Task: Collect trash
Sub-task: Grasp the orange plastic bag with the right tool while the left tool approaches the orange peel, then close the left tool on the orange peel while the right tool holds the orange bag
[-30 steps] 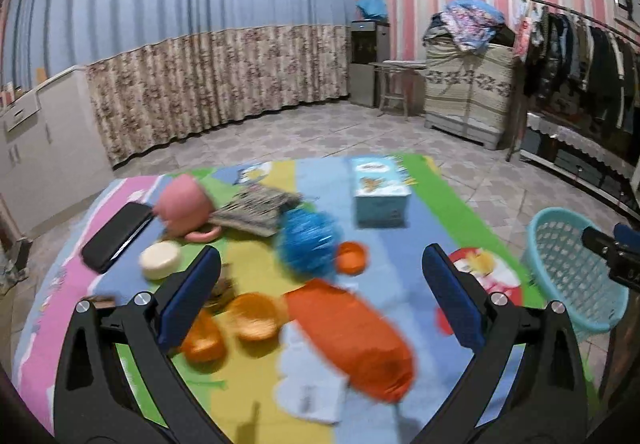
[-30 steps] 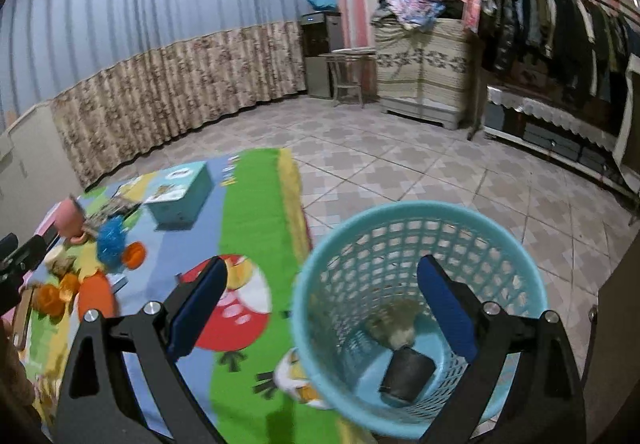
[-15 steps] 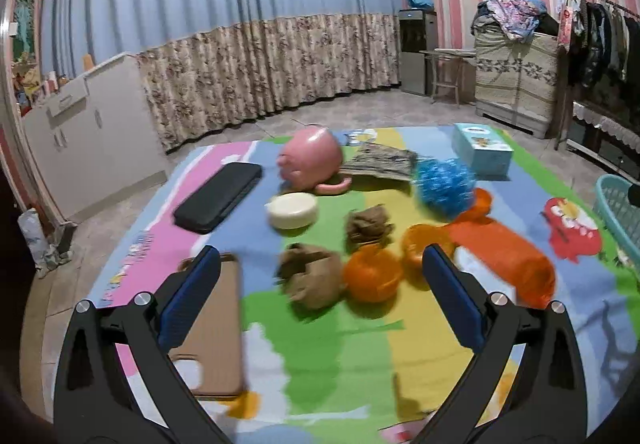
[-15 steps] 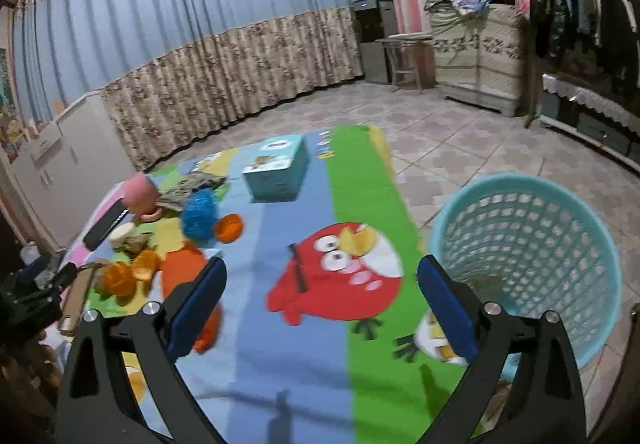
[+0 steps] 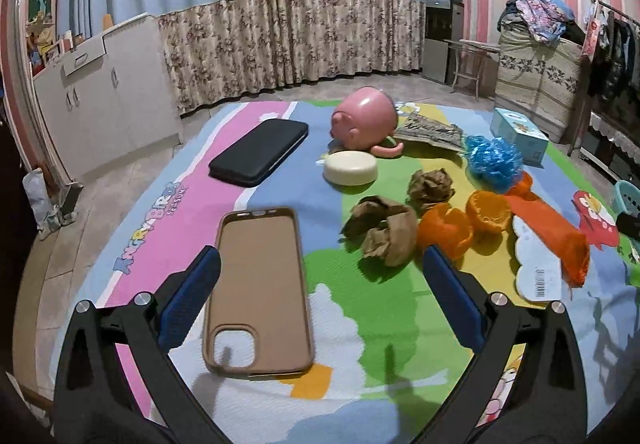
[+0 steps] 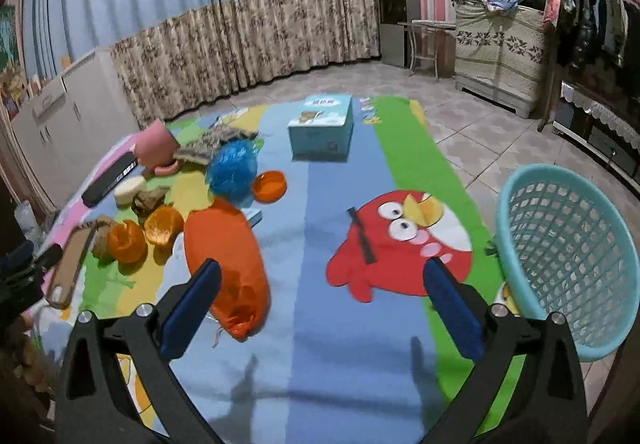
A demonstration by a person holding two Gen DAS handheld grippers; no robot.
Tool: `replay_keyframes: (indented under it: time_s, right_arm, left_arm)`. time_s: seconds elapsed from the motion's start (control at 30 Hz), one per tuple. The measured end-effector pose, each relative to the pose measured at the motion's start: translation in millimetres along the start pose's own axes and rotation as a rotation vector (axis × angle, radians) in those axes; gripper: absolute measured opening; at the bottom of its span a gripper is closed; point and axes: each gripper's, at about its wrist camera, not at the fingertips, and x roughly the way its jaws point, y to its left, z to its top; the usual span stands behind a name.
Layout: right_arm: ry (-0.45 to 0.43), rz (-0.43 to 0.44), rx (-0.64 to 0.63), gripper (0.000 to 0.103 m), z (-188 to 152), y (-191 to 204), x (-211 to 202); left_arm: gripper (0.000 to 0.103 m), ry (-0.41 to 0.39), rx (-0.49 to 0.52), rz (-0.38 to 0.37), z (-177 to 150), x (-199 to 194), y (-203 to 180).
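Observation:
On the colourful mat (image 5: 360, 308) lie two crumpled brown paper wads (image 5: 380, 230) (image 5: 431, 186), orange peel halves (image 5: 444, 230) (image 5: 489, 210), an orange bag (image 5: 550, 232) and a blue plastic tuft (image 5: 495, 160). My left gripper (image 5: 320, 296) is open and empty, just short of the nearer wad, above a tan phone case (image 5: 258, 294). My right gripper (image 6: 320, 308) is open and empty over the mat, between the orange bag (image 6: 228, 264) and the turquoise basket (image 6: 568, 264) at the right.
A black phone (image 5: 260, 152), a pink piggy mug (image 5: 366, 122), a white soap (image 5: 351, 168), a folded cloth (image 5: 430, 130) and a blue tissue box (image 5: 519, 140) also lie on the mat. A white tag (image 5: 538, 270) lies by the bag. Cabinets stand left, furniture right.
My left gripper swung left and came in low over the phone case and paper wads. My right gripper swung left, away from above the basket, to over the mat.

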Motion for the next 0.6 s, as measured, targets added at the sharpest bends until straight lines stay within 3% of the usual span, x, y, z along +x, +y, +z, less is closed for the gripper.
replay_keyframes:
  time_s: [0.2,0.27,0.4,0.47,0.6]
  right_arm:
    - [0.071,0.016,-0.075,0.095,-14,22,25]
    - [0.102,0.036,-0.100,0.076,-17,28,33]
    - [0.134,0.080,-0.099,0.053,-19,31,42]
    - [0.134,0.112,-0.101,0.031,-18,31,42]
    - [0.107,0.126,-0.117,0.022,-16,31,37]
  left_arm:
    - [0.097,0.005,-0.038,-0.017,-4,7,9]
    - [0.097,0.004,-0.045,-0.012,-6,8,11]
    - [0.097,0.007,-0.055,-0.017,-5,11,12]
    - [0.097,0.007,-0.054,-0.022,-4,12,12]
    - [0.097,0.008,-0.041,-0.022,-2,11,7]
